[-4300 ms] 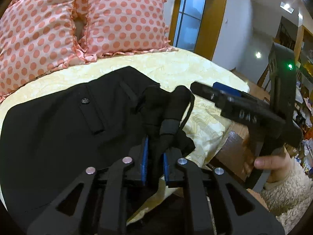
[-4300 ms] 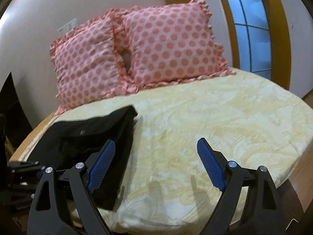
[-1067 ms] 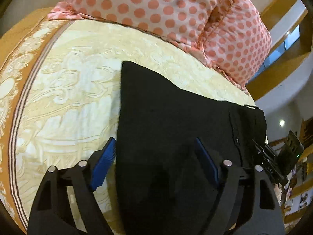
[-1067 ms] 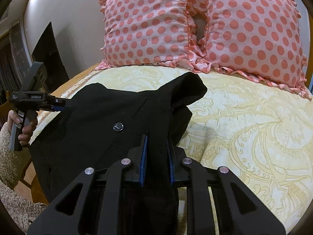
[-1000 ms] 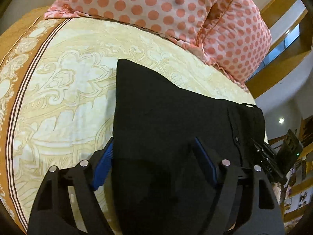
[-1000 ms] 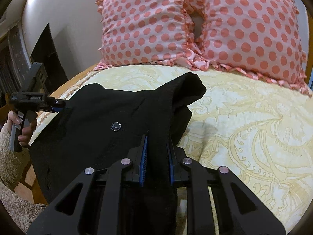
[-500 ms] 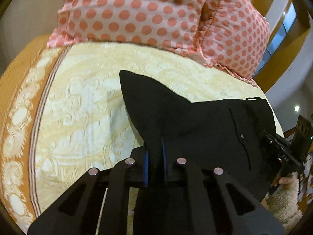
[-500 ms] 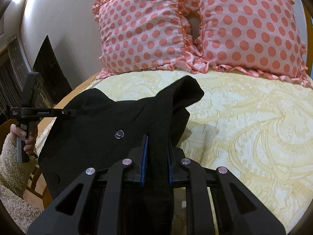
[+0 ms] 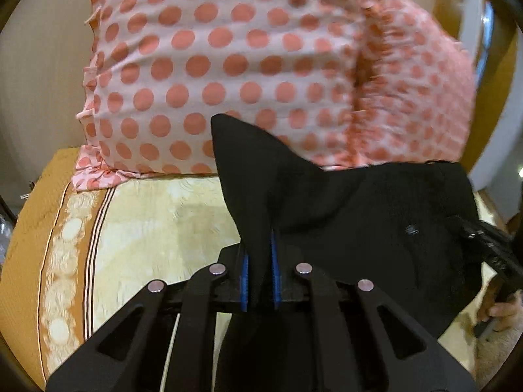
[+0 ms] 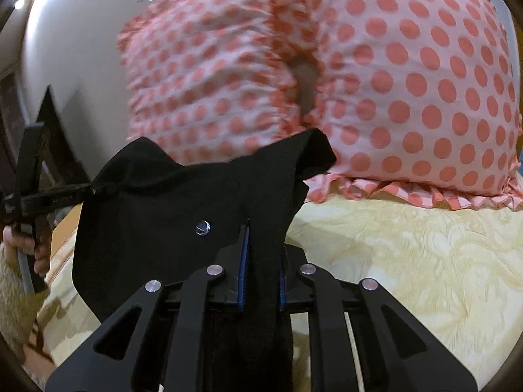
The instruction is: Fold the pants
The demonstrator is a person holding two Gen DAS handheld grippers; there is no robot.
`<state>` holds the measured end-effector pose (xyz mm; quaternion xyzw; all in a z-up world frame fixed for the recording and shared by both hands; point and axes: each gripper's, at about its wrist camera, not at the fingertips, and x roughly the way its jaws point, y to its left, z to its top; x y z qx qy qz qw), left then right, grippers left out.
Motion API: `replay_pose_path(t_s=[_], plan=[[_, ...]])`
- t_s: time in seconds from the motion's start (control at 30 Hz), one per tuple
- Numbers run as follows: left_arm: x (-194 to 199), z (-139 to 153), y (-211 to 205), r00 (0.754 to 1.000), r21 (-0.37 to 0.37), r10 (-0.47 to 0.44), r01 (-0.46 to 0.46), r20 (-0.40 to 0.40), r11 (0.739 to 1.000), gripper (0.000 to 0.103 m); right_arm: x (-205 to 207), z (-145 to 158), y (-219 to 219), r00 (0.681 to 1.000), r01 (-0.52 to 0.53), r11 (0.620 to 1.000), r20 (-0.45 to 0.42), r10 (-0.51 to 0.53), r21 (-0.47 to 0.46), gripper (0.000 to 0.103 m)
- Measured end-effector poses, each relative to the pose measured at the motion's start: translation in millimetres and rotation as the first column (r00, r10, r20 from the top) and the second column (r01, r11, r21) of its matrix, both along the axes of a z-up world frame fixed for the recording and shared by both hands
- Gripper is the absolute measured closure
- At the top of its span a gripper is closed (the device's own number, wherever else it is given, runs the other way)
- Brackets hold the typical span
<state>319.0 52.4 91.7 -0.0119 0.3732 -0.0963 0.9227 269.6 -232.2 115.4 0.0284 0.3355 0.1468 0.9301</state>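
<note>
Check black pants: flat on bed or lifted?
Lifted. The black fabric pants hang bunched between both shut tongs, left and right.

Two pink pillows with coral dots leaned against a pale wall — below them lay the bed, its cream patterned cover edged with an orange border.
</note>
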Motion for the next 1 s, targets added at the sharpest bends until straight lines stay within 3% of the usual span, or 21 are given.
replay_pose_path(t_s=[0.13, 0.2, 0.3, 0.33, 0.37, 0.4, 0.43, 0.5, 0.63, 0.83, 0.9, 0.93, 1.0], plan=[[38, -45, 10, 0.984, -0.021, 0.058, -0.063, -0.166, 0.998, 0.086, 31, -42, -5, 0.984, 0.071, 0.997, -0.160, -0.077, -0.043, 0.086], [43, -61, 11, 0.980, 0.003, 0.088, -0.089, -0.177, 0.996, 0.073, 30, -48, -2, 0.983, 0.091, 0.993, -0.153, -0.102, -0.079, 0.083], [36, -58, 6, 0.984, 0.051, 0.108, -0.102, -0.140, 0.993, 0.067, 29, -44, 3, 0.978, 0.116, 0.985, -0.156, -0.136, -0.129, 0.068], [32, -54, 4, 0.986, 0.073, 0.118, -0.110, -0.121, 0.991, 0.066, 26, -41, 3, 0.976, 0.130, 0.980, -0.155, -0.154, -0.153, 0.056], [26, -48, 3, 0.986, 0.104, 0.136, -0.126, -0.092, 0.987, 0.057, 22, -37, 1, 0.974, 0.155, 0.972, -0.138, -0.181, -0.176, 0.050], [18, -41, 3, 0.987, 0.136, 0.154, -0.145, -0.053, 0.980, 0.040, 14, -31, -3, 0.972, 0.189, 0.962, -0.104, -0.212, -0.196, 0.038], [3, -31, 1, 0.987, 0.162, 0.163, -0.163, 0.012, 0.973, 0.031, 1, -22, -6, 0.969, 0.229, 0.951, -0.044, -0.243, -0.207, 0.032], [-21, -18, -2, 0.986, 0.148, 0.145, -0.155, 0.080, 0.977, 0.017, -22, -7, -7, 0.966, 0.257, 0.944, 0.043, -0.254, -0.206, 0.032], [-66, -11, -24, 0.999, 0.003, 0.003, -0.003, 0.044, 1.000, 0.011, -56, 0, 21, 0.991, 0.137, 0.967, 0.041, -0.131, -0.214, 0.032], [-77, -41, -55, 0.990, -0.026, -0.096, 0.094, -0.101, 0.995, 0.011, -62, -20, 60, 0.998, 0.032, 0.960, -0.038, -0.044, -0.278, 0.032], [-73, -55, -59, 0.982, -0.022, -0.107, 0.105, -0.157, 0.994, 0.011, -57, -31, 63, 0.994, 0.023, 0.952, -0.094, -0.054, -0.304, 0.031], [-68, -66, -58, 0.976, -0.018, -0.106, 0.104, -0.191, 0.994, 0.011, -51, -46, 63, 0.984, 0.001, 0.946, -0.169, -0.059, -0.323, 0.030], [-68, -73, -61, 0.973, -0.022, -0.122, 0.120, -0.194, 0.992, 0.003, -49, -52, 57, 0.981, 0.009, 0.957, -0.183, -0.065, -0.289, 0.028]])
